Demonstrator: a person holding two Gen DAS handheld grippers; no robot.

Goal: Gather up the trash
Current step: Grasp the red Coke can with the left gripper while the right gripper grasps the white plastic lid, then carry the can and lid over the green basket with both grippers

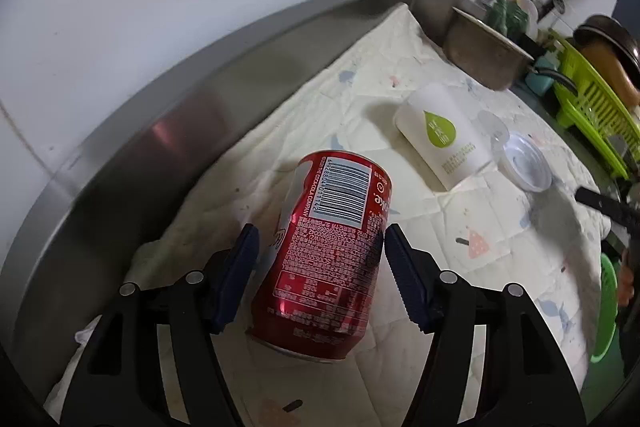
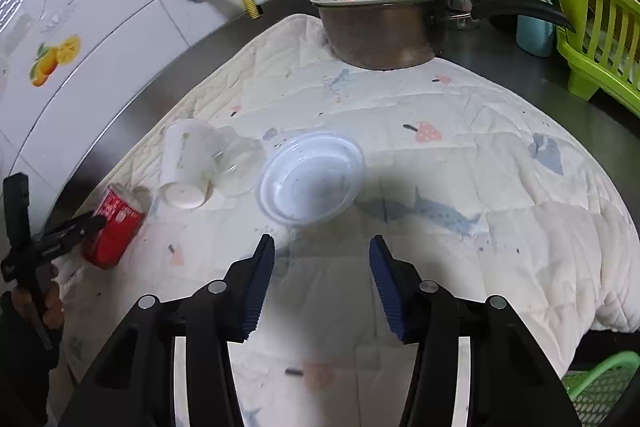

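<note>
A red cola can (image 1: 328, 251) lies on its side on the quilted white cloth (image 1: 500, 239). My left gripper (image 1: 320, 239) is open with the can between its blue pads; the right pad touches the can, the left pad stands a little off it. The can also shows in the right wrist view (image 2: 114, 227) with the left gripper (image 2: 60, 235) at it. A white paper cup (image 1: 442, 131) with a green drop logo lies on its side further on, next to a clear plastic lid (image 1: 522, 161). My right gripper (image 2: 322, 247) is open and empty, just short of the clear lid (image 2: 312, 179).
A metal pot (image 2: 380, 23) holding a flowered plate stands at the cloth's far edge. A green dish rack (image 2: 592, 35) and a teal bottle (image 2: 534, 23) are at the right. A steel backsplash (image 1: 160, 131) runs along the left. A green basket (image 2: 600, 387) sits below the counter's right end.
</note>
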